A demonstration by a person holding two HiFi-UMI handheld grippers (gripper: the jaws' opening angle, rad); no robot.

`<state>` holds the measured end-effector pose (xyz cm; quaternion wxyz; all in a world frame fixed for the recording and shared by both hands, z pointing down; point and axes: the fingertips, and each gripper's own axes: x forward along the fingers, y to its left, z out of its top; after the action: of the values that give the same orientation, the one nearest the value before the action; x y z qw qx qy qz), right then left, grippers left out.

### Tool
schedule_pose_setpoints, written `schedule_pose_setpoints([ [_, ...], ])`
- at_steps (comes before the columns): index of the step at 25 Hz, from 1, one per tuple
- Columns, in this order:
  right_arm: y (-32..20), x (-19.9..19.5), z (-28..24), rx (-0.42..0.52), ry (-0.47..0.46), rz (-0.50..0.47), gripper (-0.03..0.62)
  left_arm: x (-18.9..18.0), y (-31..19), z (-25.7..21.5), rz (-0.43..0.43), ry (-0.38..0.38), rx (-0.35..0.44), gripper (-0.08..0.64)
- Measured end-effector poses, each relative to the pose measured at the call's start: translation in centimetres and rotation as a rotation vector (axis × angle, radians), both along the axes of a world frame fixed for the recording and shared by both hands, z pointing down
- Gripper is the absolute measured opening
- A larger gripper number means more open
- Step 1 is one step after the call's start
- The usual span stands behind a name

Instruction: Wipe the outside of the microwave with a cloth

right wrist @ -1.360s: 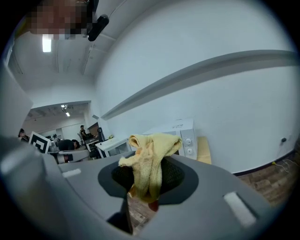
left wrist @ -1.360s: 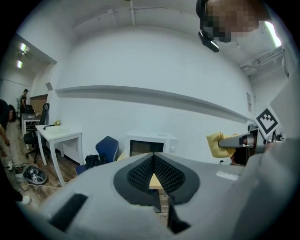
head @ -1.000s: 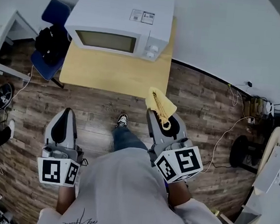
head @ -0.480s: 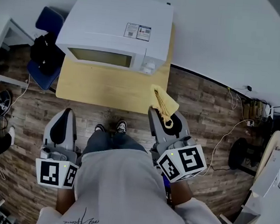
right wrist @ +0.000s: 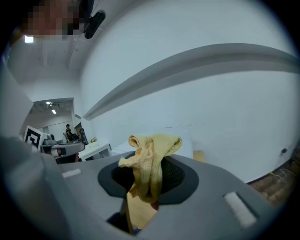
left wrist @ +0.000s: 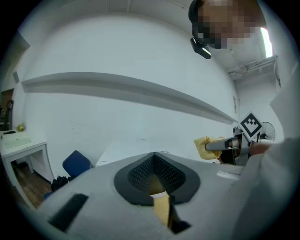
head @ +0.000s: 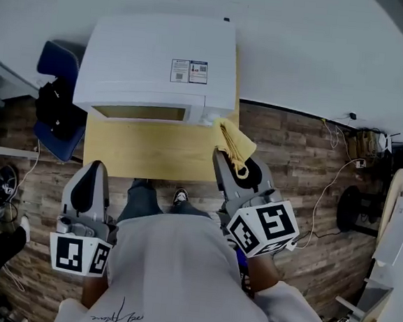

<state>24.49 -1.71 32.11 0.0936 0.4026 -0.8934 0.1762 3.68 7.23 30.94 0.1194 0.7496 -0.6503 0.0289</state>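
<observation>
Nearest, at 7 o'clock in the head view: left gripper [head: 95, 170], jaws together with nothing between them, tip at the near left corner of the bench [head: 153, 149]. At 5 o'clock, a little further out: right gripper [head: 223, 164], clamped on a yellow cloth [head: 232, 144] bunched up and spilling over the jaw tips. Between the two, low at 6 o'clock: a shoe [head: 179, 195] on the wood floor [head: 292, 165]. Beyond, at 12 o'clock: white microwave [head: 157, 62] on the bench, door facing this way, a label on its top. Cloth's far end right at the microwave's front right corner; touching or not, cannot tell. At 10 o'clock, beside the bench: blue chair [head: 55, 58] with a black bag [head: 52, 105]. Furthest: white wall [head: 323, 48] behind the microwave.
</observation>
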Motion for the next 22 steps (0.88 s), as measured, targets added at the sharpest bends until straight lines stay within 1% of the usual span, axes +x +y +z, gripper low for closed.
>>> schedule_pose_setpoints([
  [5, -2.4, -2.8, -0.6, 0.012, -0.014, 0.066, 0.123, -3.0, -3.5, -0.9, 0.074, -0.009, 0.016, 0.003],
  [10, -4.6, -5.2, -1.4, 0.030, -0.008, 0.134, 0.123, -6.3, -7.0, -1.9, 0.140, -0.014, 0.038, 0.002],
  [15, -6.3, -6.5, -1.8, 0.036, 0.026, 0.205, 0.123, -8.9, -9.5, -1.5, 0.204, -0.027, 0.029, 0.002],
  [19, -7.6, -7.6, -1.7, 0.033, 0.047, 0.254, 0.123, -10.2, -10.5, -1.0, 0.271, -0.009, 0.026, 0.002],
  [22, -8.6, -8.9, -1.3, 0.022, 0.076, 0.268, 0.123, -11.1, -10.7, -0.8, 0.314, -0.003, 0.027, 0.002],
])
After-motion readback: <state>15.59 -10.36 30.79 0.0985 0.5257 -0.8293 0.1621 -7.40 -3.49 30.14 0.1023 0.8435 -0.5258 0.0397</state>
